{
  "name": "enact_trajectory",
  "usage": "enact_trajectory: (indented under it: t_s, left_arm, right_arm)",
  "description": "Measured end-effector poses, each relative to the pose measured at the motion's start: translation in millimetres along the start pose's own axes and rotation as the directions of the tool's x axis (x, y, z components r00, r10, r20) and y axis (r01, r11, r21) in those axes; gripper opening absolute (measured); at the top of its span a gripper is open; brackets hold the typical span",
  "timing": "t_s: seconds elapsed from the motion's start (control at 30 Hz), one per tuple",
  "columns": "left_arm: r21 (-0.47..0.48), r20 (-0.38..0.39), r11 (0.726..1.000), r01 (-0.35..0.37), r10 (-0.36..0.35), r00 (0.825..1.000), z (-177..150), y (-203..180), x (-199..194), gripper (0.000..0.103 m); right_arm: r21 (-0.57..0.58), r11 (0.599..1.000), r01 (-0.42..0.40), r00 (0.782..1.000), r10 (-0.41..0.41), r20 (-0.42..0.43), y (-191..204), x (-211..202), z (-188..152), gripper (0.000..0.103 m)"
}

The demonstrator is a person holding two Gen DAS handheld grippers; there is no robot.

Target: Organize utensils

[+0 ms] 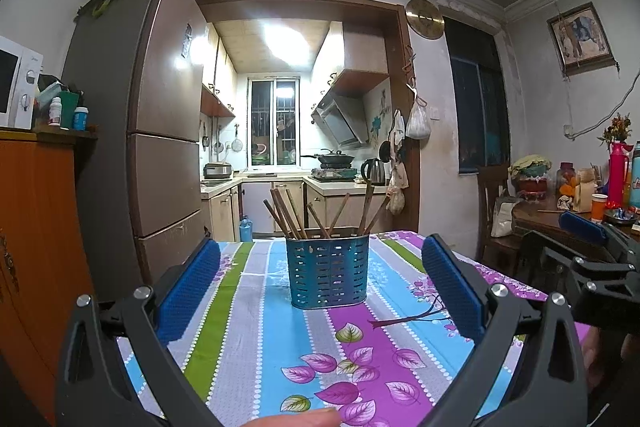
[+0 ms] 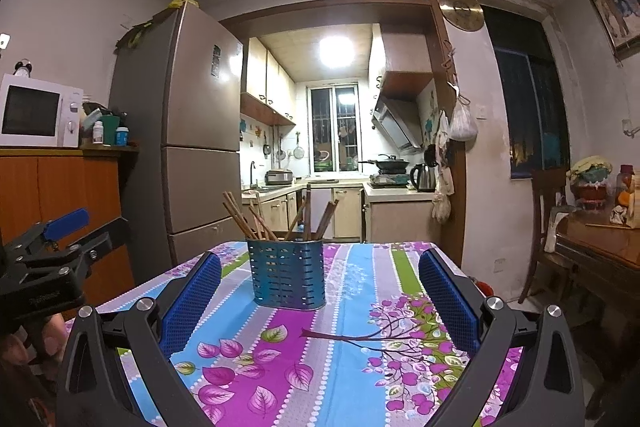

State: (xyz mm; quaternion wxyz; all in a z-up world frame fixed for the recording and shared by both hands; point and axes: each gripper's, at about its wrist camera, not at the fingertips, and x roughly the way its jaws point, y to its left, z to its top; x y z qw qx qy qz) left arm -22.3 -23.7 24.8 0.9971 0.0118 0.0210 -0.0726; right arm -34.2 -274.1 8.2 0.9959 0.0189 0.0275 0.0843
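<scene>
Centrally on the floral tablecloth (image 1: 256, 327) stands one blue perforated holder (image 1: 327, 271) bristling with roughly nine wooden chopsticks (image 1: 288, 215). Nothing lies before it. Both the left gripper (image 1: 326, 291) and right gripper (image 2: 320, 303) gape wide, empty, short of the holder.

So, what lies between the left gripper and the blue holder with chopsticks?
Only bare striped floral tablecloth lies between the open left gripper and the blue perforated metal holder, as the left wrist view shows.
</scene>
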Motion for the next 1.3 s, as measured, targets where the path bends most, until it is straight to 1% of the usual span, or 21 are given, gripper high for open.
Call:
enact_trajectory:
  t_s: [0.2, 0.4, 0.77, 0.97, 1.13, 1.3]
  left_arm:
    - [0.0, -0.007, 1.0, -0.004, 0.004, 1.0, -2.3, 2.4, 0.6, 0.098]
    - [-0.001, -0.011, 1.0, -0.02, 0.02, 1.0, -3.6, 7.8, 1.2, 0.098]
    - [-0.005, -0.011, 1.0, -0.03, 0.029, 1.0, -4.5, 9.2, 3.0, 0.098]
    - [0.007, -0.005, 1.0, -0.021, 0.021, 1.0, -5.2, 5.9, 2.7, 0.097]
    - [0.015, -0.04, 1.0, -0.019, 0.02, 0.999, -8.2, 3.1, 10.5, 0.098]
    - [0.01, -0.056, 0.999, -0.031, 0.031, 0.998, -10.9, 5.7, 14.2, 0.098]
  right_arm:
    - [-0.008, 1.0, 0.003, 1.0, -0.003, -0.01, -0.5, 2.1, -0.9, 0.098]
    - [-0.003, 1.0, 0.018, 1.0, -0.018, 0.002, -5.5, 0.8, 2.3, 0.098]
    - [-0.014, 1.0, 0.011, 1.0, -0.011, 0.001, -3.1, 1.3, 1.8, 0.098]
    - [-0.019, 1.0, 0.004, 1.0, -0.004, -0.005, -3.7, 2.3, 1.9, 0.098]
    - [-0.017, 1.0, 0.005, 1.0, -0.005, -0.005, -3.5, 2.4, 2.0, 0.098]
    - [-0.017, 1.0, 0.007, 1.0, -0.007, -0.008, -3.3, 4.0, 1.2, 0.098]
